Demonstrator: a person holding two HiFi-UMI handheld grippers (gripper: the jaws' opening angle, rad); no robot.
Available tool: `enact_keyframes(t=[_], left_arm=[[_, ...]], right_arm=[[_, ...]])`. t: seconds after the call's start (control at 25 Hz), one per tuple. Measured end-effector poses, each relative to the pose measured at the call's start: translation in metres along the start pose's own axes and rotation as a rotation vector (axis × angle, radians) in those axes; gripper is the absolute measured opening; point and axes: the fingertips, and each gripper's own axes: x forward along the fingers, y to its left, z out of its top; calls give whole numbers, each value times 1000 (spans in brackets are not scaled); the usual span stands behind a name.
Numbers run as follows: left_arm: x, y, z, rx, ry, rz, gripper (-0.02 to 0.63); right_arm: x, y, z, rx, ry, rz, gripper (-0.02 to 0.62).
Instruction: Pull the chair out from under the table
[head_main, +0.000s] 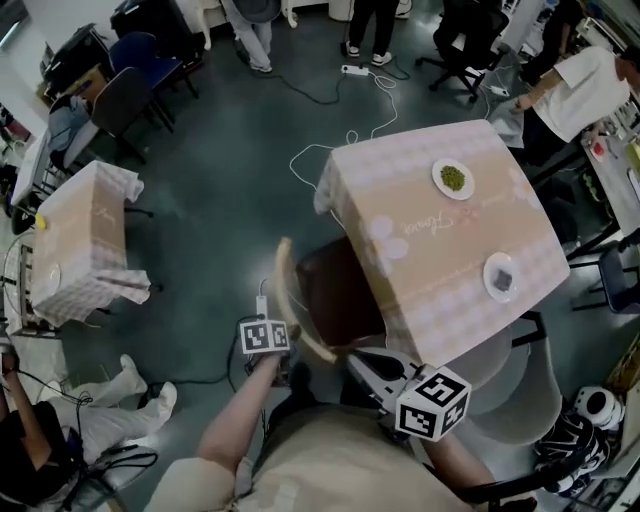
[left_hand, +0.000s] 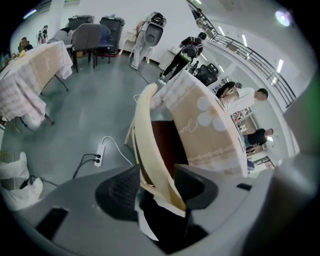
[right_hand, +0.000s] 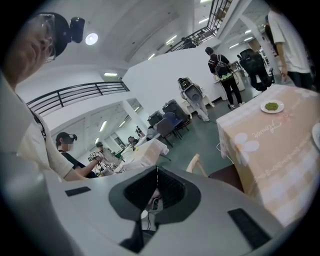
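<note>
CHAIR HALF UNDER THE TABLE: At the centre of the head view, the cream-backed chair with a dark brown seat (head_main: 338, 290) sits partly tucked beneath the square table draped in a beige checked cloth (head_main: 450, 250). Our left gripper (left_hand: 157, 181) straddles the curved backrest, jaws well apart. At lower right, our right gripper (right_hand: 157, 175) is closed on nothing.

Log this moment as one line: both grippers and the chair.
left gripper: open, jaws either side of backrest | right gripper: shut, empty | chair: seat partly under table
</note>
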Motion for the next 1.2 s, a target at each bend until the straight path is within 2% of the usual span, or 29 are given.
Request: enact_keyframes(t=[0.32,0.64,0.92,1.04,1.2], left_arm=[[17,3,-14,-37,62,-10,195],[33,3,-7,-173,69,-50,207],[50,5,-6,-239,86,-64,224],[57,7,-10,-231,97,-61,252],[71,1,-15,-236,113,-69,258]], right_arm=[[7,1,-6,0,42,-4,9],[6,-12,-8,30,49,-26,9],[7,-21,-12,44,80,-43,9],[10,-20,-15,55,94,-31,9],[10,-24,-17,59,104,-44,9]])
